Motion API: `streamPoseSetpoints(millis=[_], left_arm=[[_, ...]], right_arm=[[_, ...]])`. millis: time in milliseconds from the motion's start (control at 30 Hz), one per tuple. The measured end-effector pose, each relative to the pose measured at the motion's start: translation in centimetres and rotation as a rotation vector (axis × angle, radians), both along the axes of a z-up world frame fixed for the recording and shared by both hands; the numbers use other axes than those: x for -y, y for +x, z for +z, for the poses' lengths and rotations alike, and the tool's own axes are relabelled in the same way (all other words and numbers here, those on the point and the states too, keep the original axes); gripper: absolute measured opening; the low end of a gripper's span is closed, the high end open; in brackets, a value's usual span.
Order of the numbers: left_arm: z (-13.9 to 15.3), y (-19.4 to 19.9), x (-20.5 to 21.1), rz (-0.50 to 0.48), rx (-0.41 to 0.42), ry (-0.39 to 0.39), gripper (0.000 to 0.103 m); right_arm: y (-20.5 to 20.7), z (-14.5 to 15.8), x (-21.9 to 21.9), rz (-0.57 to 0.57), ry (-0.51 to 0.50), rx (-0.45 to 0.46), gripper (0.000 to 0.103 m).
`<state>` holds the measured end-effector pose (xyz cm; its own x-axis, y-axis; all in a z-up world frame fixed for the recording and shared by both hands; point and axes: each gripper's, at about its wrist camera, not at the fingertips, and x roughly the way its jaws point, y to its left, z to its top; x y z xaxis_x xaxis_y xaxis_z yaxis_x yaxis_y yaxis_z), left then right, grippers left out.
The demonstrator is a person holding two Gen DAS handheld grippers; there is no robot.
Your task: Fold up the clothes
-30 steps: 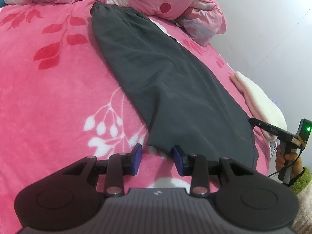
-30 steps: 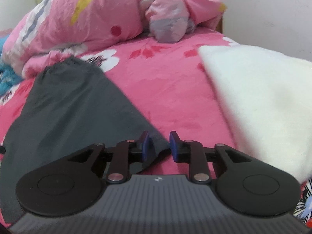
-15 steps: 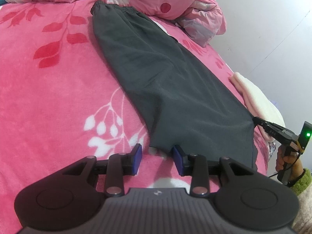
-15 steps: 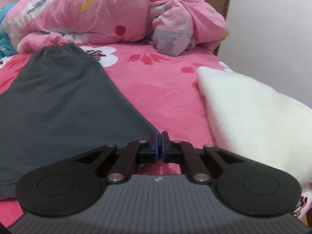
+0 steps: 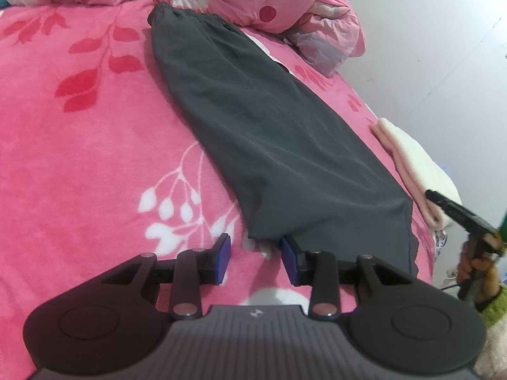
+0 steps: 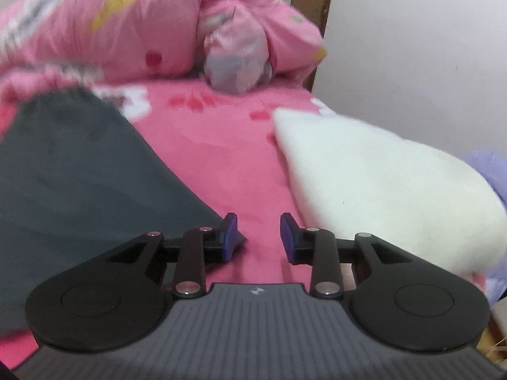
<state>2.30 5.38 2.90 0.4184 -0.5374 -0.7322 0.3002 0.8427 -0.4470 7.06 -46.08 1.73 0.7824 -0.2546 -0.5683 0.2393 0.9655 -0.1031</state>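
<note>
- Now that the right gripper [image 6: 258, 237] is gaping again at lower centre, it is releasing the trousers [image 6: 79, 174] corner it was pinching.
- Left gripper [image 5: 255, 259] is waiting spread, grasping nothing, at the hem.

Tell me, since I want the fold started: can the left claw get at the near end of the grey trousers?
Probably yes. The left claw is open, with the near corner of the grey trousers just ahead of its gap, flat on the pink blanket, nothing between.
</note>
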Motion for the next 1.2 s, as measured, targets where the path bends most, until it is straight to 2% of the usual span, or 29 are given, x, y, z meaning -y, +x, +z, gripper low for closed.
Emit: streamPoseSetpoints(millis=[133, 267, 433, 600, 700, 800, 900, 933, 1033, 1100, 1200], left_arm=[[1.6, -1.5, 0.5, 0.0, 0.078, 0.068, 0.041], [3.0, -2.7, 1.2, -0.024, 0.156, 0.129, 0.042], [3.3, -2.9, 2.0, -0.072, 0.175, 0.134, 0.043], [3.2, -4.0, 3.4, -0.175, 0.212, 0.175, 0.043], [2.6, -4.8, 4.2, -0.228, 0.235, 0.247, 0.043], [1.8, -4.7, 4.7, -0.236, 0.248, 0.323, 0.043], [1.3, -4.1, 4.9, -0.23, 0.249, 0.352, 0.042], [1.1, -3.9, 5.0, -0.228, 0.249, 0.362, 0.04], [0.9, -3.7, 4.9, -0.203, 0.248, 0.371, 0.022], [0.9, -3.5, 4.6, -0.183, 0.242, 0.363, 0.008], [1.1, -3.2, 4.0, -0.154, 0.228, 0.344, 0.002]], right_arm=[[-1.4, 1.4, -4.4, 0.14, 0.074, 0.047, 0.029], [-2.5, 1.1, -9.6, 0.307, 0.163, 0.025, 0.029], [-5.9, 1.3, -13.8, 0.422, 0.183, -0.003, 0.029], [-8.4, 2.4, -17.1, 0.514, 0.102, -0.048, 0.031], [-9.2, 2.4, -18.2, 0.519, 0.073, -0.081, 0.031], [-9.8, 1.8, -19.4, 0.52, -0.004, -0.102, 0.031], [-9.6, 0.5, -20.9, 0.513, -0.146, -0.123, 0.029], [-9.4, 0.1, -21.1, 0.506, -0.173, -0.135, 0.025], [-8.7, -0.7, -21.2, 0.483, -0.208, -0.158, 0.008], [-8.9, -0.3, -21.0, 0.47, -0.183, -0.144, 0.003], [-9.5, 1.1, -20.9, 0.479, -0.141, -0.108, 0.002]])
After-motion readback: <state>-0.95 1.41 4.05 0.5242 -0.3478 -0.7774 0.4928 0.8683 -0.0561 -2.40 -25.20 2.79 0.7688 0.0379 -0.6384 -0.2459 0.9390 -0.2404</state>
